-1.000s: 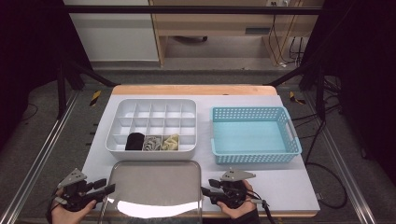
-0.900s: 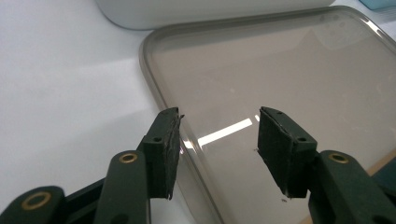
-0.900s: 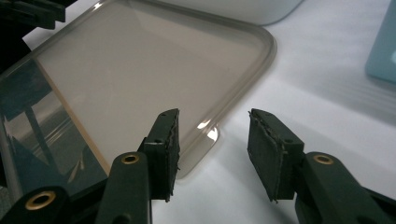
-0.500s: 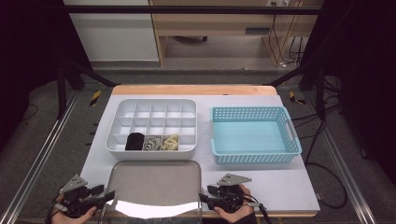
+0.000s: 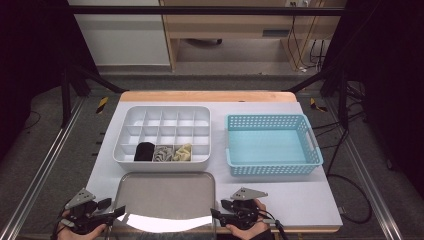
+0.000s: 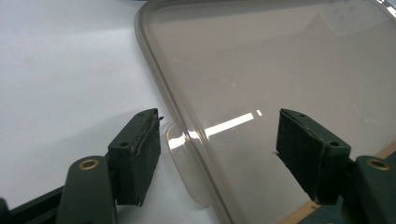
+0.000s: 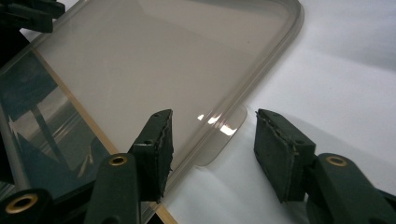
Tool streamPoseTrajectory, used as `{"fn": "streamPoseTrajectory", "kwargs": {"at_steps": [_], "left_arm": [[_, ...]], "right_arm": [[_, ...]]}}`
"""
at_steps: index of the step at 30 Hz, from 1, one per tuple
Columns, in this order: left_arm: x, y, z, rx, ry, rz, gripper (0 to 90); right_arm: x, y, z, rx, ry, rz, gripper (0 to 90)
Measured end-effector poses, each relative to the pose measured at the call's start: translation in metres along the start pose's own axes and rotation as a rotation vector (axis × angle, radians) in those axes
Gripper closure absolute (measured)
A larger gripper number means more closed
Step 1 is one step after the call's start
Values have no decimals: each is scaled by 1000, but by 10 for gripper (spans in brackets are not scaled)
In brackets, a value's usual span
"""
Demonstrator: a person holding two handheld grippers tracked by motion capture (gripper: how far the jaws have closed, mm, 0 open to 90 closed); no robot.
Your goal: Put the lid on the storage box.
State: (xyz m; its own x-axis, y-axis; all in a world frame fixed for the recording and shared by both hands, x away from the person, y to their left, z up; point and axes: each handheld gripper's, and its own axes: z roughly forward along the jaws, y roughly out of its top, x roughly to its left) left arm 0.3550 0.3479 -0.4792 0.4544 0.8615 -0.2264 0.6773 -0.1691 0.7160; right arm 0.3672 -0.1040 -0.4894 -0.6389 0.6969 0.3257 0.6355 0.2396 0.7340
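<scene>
A clear, smoke-tinted plastic lid [image 5: 167,197] with rounded corners lies flat on the white surface [image 5: 300,200], at its near edge, just in front of the white plastic organiser box [image 5: 165,134] with its grid of small compartments. The lid's near end reaches the wooden lip of the surface and catches a bright strip of glare.

The left hand-held gripper [image 5: 107,216] sits at the lid's near left corner. Its jaws have just been opening and now stand apart — in the left gripper view [image 6: 219,149] the lid's rim and a small rounded tab [image 6: 184,163] on its edge lie between the two black pads, but neither pad presses on them.

The right hand-held gripper [image 5: 220,216] is at the lid's near right corner. Its jaws have also just been opening. In the right gripper view [image 7: 212,140] they straddle the rim and a second tab [image 7: 224,137], with a clear gap on each side, so nothing is clamped. The lid rests on the surface by itself.

In the organiser box, the front row holds three rolled pieces side by side: a black one [image 5: 145,151], a grey one [image 5: 162,153] and a pale yellow one [image 5: 183,152]. To the right of the box, apart from it, stands a light-blue perforated plastic basket [image 5: 272,165].
</scene>
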Motion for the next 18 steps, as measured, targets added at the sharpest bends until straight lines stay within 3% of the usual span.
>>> {"fn": "streamPoseTrajectory", "kwargs": {"at_steps": [3,6,11,14,18], "left_arm": [[-1,0,1,3,6,11,294],[-2,1,1,6,2,12,277],[-3,1,1,11,12,21,271],[-2,0,0,0,6,-7,277],[-1,-2,-4,-2,3,-46,354]], "right_arm": [[1,-1,0,-4,0,-3,452],[1,-3,1,-13,9,-40,436],[1,-4,0,-17,14,-32,429],[2,-5,0,-21,17,-42,476],[1,-6,0,-23,64,6,508]]}}
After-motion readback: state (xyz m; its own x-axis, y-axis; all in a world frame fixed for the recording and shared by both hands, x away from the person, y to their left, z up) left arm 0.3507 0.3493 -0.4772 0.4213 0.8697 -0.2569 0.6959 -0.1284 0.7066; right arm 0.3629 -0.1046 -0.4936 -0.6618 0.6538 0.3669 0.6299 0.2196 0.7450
